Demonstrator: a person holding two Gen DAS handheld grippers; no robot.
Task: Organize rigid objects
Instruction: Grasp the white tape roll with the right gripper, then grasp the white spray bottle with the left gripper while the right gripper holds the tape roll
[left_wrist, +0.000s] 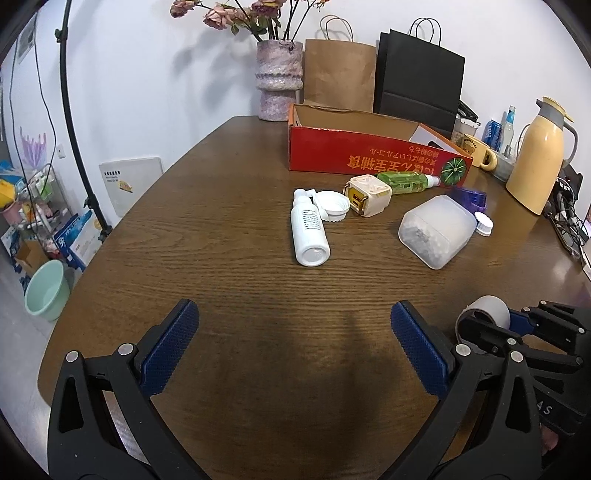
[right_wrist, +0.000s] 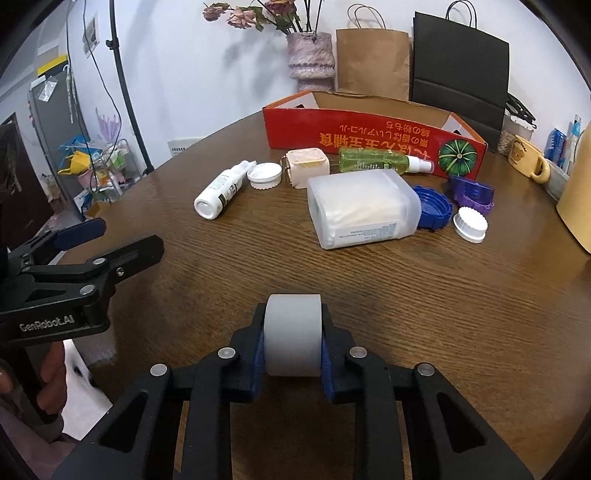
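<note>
Grey roll (right_wrist: 292, 334) clamped, right gripper (right_wrist: 292, 354) level, low.

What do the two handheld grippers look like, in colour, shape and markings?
The left gripper and the right gripper look alike: black plastic linkage arms with triangular cut-outs and round silver rivets, ending in blue fingertip pads with a fine knurled texture. White lettering "GenRobot.AI" marks the left gripper's body in the right wrist view. No cables show.
</note>
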